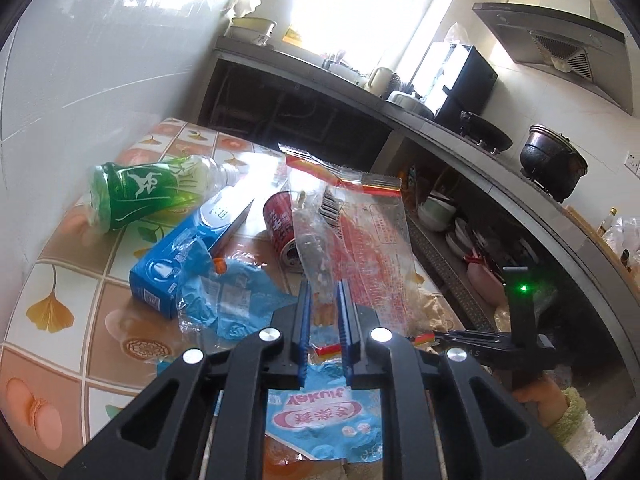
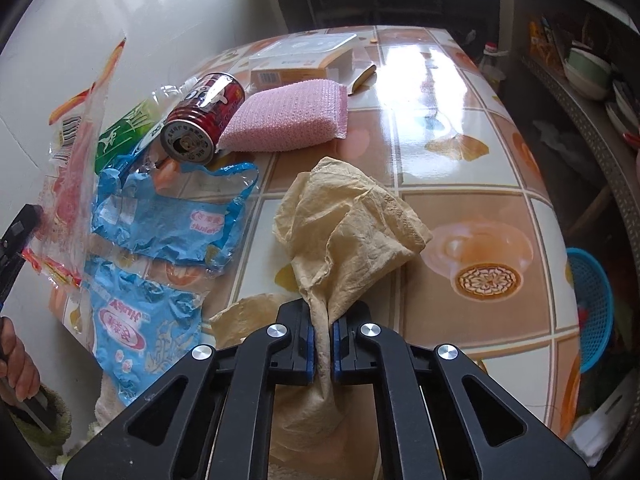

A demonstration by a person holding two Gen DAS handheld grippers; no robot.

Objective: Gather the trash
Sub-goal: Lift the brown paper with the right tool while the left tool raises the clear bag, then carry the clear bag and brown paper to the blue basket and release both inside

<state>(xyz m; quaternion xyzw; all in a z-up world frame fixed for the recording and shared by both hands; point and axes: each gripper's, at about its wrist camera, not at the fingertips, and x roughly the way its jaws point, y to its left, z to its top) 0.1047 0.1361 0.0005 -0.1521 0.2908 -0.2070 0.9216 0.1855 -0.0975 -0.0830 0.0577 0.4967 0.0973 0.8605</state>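
My left gripper [image 1: 323, 292] is shut on a clear plastic wrapper with red print [image 1: 360, 232], which hangs lifted above the tiled table [image 2: 480, 200]; the same wrapper [image 2: 76, 168] shows at the left of the right wrist view. My right gripper [image 2: 323, 320] is shut on a crumpled beige paper towel [image 2: 348, 232], whose bulk still rests on the table. Two torn blue wrappers [image 2: 168, 224] [image 2: 140, 328] lie left of the towel. A red can [image 2: 204, 120] lies on its side beside a green bottle [image 1: 140, 192] and a blue box [image 1: 180, 256].
A pink sponge [image 2: 288, 116] and a white box [image 2: 300, 60] sit at the table's far side. A blue basket [image 2: 592, 308] stands below the table's right edge. A white wall borders the left. A kitchen counter with pots [image 1: 552, 160] runs along the right.
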